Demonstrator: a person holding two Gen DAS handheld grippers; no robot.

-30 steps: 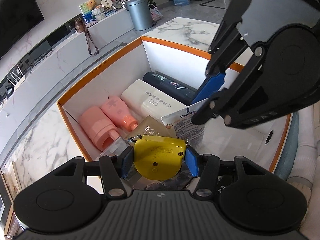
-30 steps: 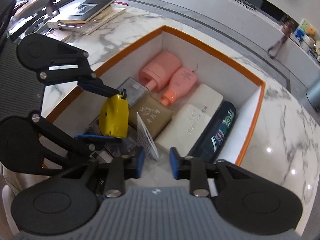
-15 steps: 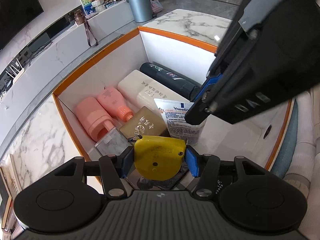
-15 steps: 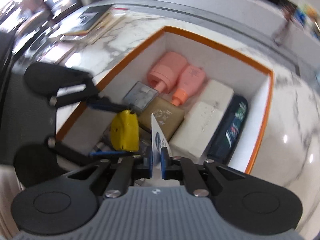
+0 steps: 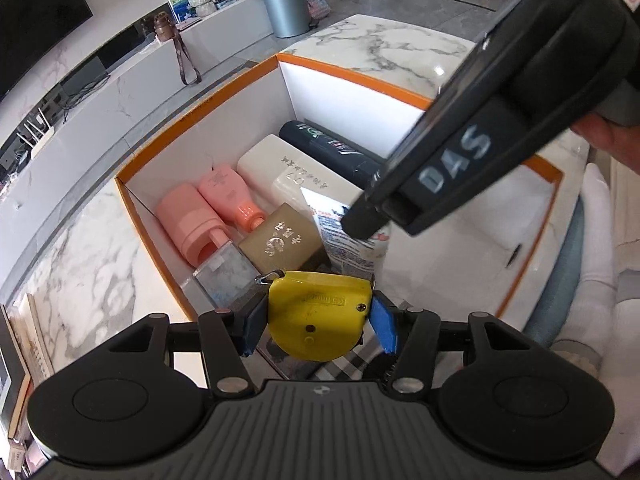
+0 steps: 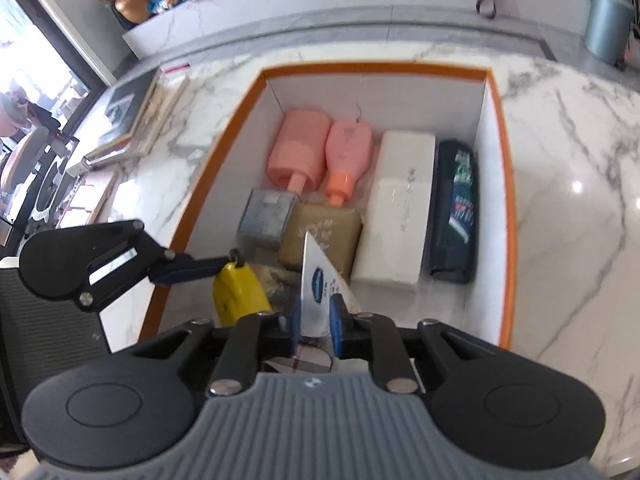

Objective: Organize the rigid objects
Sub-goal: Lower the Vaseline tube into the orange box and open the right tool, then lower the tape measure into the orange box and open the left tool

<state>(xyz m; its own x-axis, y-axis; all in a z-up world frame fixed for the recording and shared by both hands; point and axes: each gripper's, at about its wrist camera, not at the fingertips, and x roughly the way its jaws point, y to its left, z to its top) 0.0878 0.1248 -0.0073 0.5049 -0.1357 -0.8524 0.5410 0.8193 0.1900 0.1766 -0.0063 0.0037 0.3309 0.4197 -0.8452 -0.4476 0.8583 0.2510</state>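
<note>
Box [image 6: 494,92] orange-rimmed, holds pink bottles, white bar, dark tube lengthwise | left gripper [image 5: 316,316] clamps yellow tape measure [image 5: 316,314] | right gripper [image 6: 316,322] jaws opening around upright white tube [image 6: 318,280] at near end.

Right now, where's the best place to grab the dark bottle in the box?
Probably across the dark bottle's middle, coming straight down from above. It lies flat along the box's side wall, with the white bar close beside it. The gaps on both sides look tight, so the fingers may have to slip in at the end nearer the camera, where the box floor is bare.
</note>
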